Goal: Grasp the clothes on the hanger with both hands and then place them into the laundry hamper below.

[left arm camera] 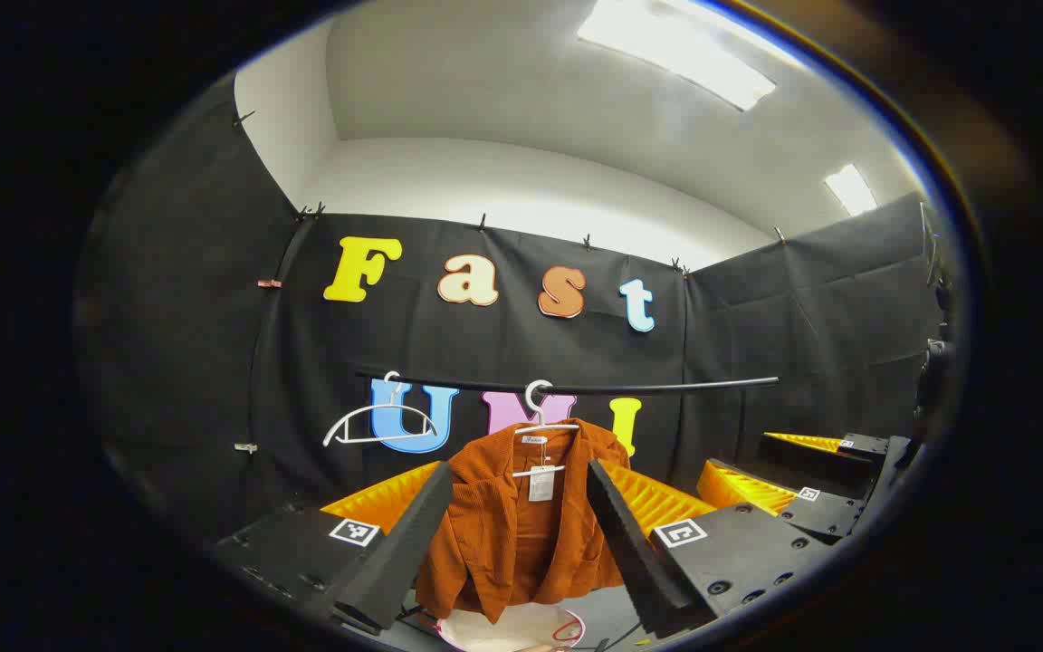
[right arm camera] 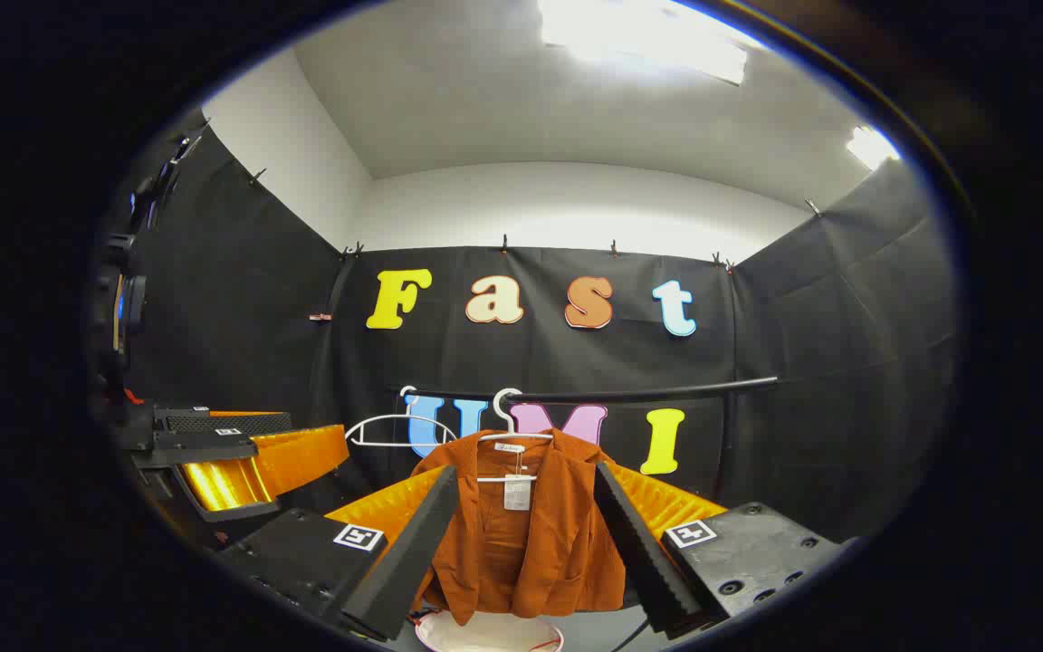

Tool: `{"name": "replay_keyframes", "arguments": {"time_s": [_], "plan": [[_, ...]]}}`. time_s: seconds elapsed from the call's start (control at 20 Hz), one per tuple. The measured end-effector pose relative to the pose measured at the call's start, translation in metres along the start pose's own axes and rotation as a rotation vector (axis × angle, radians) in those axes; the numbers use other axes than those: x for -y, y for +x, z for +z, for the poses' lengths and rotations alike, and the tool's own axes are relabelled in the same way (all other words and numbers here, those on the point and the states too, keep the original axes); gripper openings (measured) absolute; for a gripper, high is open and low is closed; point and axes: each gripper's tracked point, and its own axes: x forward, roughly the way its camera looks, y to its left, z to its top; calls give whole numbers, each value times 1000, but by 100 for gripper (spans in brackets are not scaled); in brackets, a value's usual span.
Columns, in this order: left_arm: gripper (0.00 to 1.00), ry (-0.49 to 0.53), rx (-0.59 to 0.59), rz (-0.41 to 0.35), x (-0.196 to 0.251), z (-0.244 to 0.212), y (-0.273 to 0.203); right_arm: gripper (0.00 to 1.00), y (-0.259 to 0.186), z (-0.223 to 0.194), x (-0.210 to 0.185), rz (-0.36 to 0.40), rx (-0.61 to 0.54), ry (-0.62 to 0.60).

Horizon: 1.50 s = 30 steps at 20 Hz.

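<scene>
While both grippers (left arm camera: 521,543) (right arm camera: 526,552) gape empty, orange jacket (left arm camera: 494,534) hangs on hanger (left arm camera: 544,426); hamper (left arm camera: 512,629) rim cut off below.

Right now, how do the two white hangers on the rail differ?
The right hanger carries the rust-orange jacket, draped over its shoulders; the left hanger is bare. The left hanger's whole outline shows, while the right hanger is mostly covered by cloth. Both are white and hook over the same black rail.

Rust-orange jacket (left arm camera: 521,525) hangs open on a white hanger (left arm camera: 541,426) — white hamper (left arm camera: 508,629) below.
</scene>
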Motion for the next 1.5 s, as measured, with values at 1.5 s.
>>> {"name": "replay_keyframes", "arguments": {"time_s": [1.5], "plan": [[94,6,-18,4,-4,-6,13,96,8,-3,7,-27,-12,-5]]}}
